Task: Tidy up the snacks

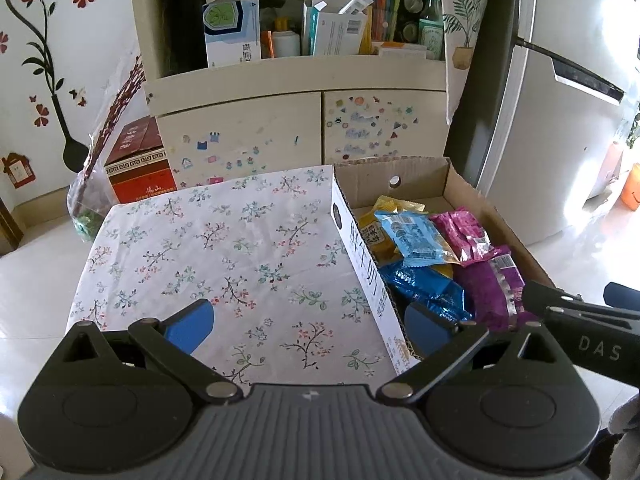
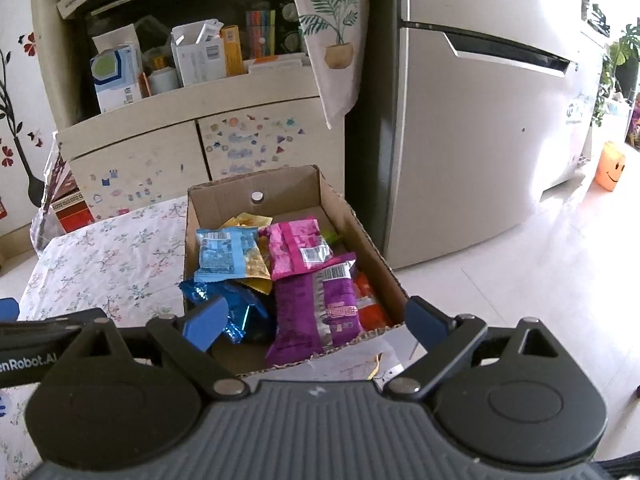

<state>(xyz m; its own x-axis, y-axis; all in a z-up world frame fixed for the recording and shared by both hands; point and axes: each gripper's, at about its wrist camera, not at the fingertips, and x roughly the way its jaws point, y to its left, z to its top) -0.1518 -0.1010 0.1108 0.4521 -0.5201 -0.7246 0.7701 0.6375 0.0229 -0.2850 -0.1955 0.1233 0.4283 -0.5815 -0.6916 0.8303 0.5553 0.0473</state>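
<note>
A cardboard box (image 2: 360, 236) stands at the right side of a table with a floral cloth (image 1: 224, 248). It holds several snack packets: a light blue one (image 2: 226, 254), a pink one (image 2: 298, 248), a purple one (image 2: 320, 316), a shiny blue one (image 2: 240, 304) and a yellow one (image 1: 372, 228). The box also shows in the left wrist view (image 1: 464, 188). My left gripper (image 1: 308, 324) is open and empty over the cloth, straddling the box's left wall. My right gripper (image 2: 316, 326) is open and empty above the box's near edge.
A cream cabinet (image 1: 280, 120) with cluttered shelves stands behind the table. A refrigerator (image 2: 480, 140) is at the right. A red carton (image 1: 140, 164) and a bag of twigs (image 1: 96, 184) sit on the floor at the left. An orange bucket (image 2: 610, 166) is far right.
</note>
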